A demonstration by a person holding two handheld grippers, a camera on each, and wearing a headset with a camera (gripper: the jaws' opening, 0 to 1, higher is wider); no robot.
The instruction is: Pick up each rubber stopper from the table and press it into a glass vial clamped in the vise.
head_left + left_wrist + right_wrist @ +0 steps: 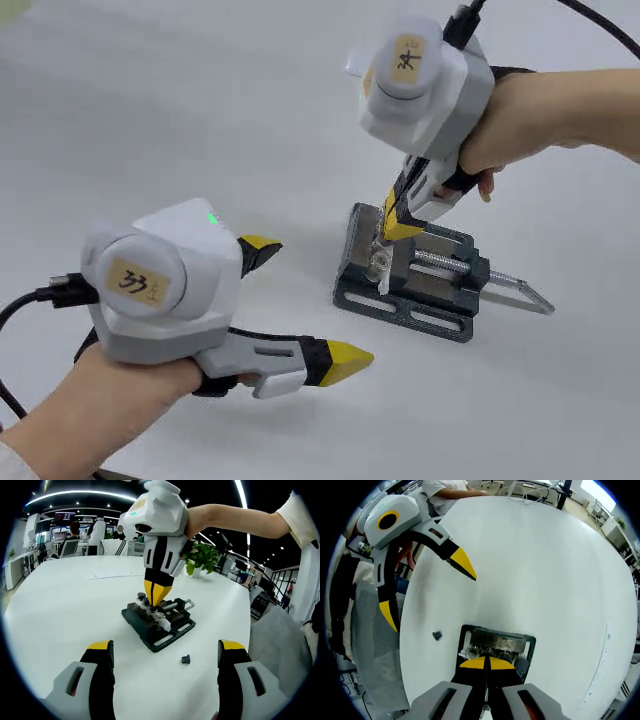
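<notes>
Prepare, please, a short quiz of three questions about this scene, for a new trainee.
1. True or false: the left gripper has its fingers wide apart and holds nothing.
2. Where does the loose rubber stopper lie?
A) on the table, beside the vise and apart from it
B) between the fingers of the left gripper
C) on top of the vise
3. Fill the gap: the right gripper, fingers together, points down at the glass ____ clamped in the vise.

Key: 1 true; 2 A; 3 vials.
</notes>
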